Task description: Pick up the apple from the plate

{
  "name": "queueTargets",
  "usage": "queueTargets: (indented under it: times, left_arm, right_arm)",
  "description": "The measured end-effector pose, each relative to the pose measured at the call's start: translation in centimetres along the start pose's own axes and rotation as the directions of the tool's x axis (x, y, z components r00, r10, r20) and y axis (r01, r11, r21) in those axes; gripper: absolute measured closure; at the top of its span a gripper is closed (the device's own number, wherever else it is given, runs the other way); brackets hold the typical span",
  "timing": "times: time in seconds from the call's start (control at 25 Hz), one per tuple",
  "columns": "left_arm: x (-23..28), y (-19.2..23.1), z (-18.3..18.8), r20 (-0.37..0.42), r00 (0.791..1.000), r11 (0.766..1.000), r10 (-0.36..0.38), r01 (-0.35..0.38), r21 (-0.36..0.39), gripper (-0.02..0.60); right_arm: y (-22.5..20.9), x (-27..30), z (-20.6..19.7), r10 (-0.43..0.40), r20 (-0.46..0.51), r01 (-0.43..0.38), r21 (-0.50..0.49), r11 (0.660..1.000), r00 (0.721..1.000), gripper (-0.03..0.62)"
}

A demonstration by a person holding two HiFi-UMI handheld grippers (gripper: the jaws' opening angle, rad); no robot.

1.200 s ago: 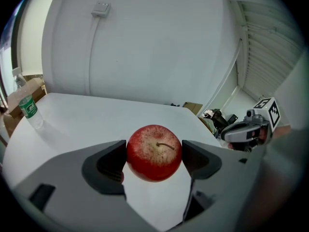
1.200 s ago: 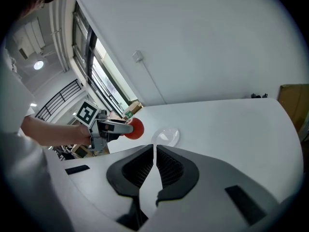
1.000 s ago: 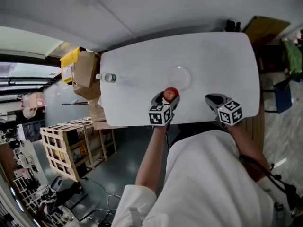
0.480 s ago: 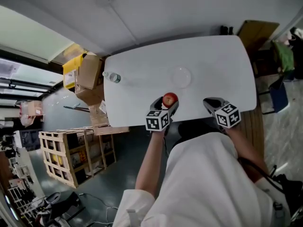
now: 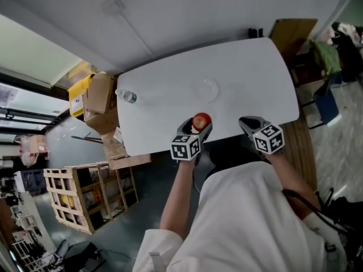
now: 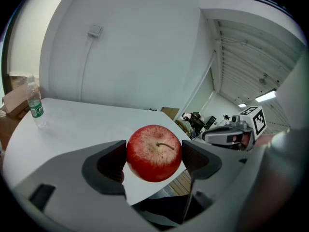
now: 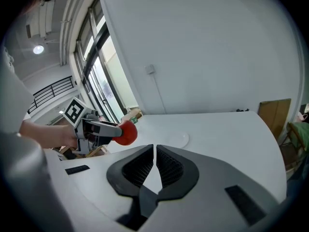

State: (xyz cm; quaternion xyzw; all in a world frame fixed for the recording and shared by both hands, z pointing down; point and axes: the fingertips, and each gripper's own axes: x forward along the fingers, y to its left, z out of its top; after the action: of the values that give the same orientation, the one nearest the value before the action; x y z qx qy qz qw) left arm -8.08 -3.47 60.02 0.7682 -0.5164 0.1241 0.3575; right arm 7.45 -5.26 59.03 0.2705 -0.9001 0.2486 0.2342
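Left gripper (image 5: 196, 127) jaws grasp the apple (image 6: 154, 152) by its sides, clear of the plate (image 5: 206, 89), over the counter's (image 5: 249, 78) near edge. Right gripper (image 7: 154, 166) jaws pressed together, empty. My judgement: even squeeze, level lift.

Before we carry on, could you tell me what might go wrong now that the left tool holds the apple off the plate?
The left tool grips the apple only at its rounded sides, so it might slip. It hangs by the near edge of the table, so a dropped apple could fall to the floor. The shut, empty right tool sits close alongside; a sideways swing might knock it.
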Motion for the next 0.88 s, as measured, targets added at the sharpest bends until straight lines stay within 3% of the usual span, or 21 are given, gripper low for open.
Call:
queueTargets:
  times: [0.28,0.52,0.88]
  left_arm:
    - [-0.5,-2.1,-0.8,-0.021,1.0,1.0,-0.001,0.001,0.016,0.219]
    - [-0.2,-3.8,-0.6,0.005,1.0,1.0,0.02,-0.02,-0.008,0.219]
    - [0.7,-5.9,0.4,0.041,0.998,0.999,0.04,-0.039,-0.021,0.219]
  right_arm:
    - [0.1,-1.1,0.3,0.04,0.032,-0.041,0.022,0.999,0.999,0.553]
    - [-0.4,-2.2,0.7,0.104,0.012,-0.104,-0.021,0.994,0.994,0.553]
    - [-3.4,-3.0,2.0,0.128,0.006,-0.127,-0.045,0.991,0.992,0.553]
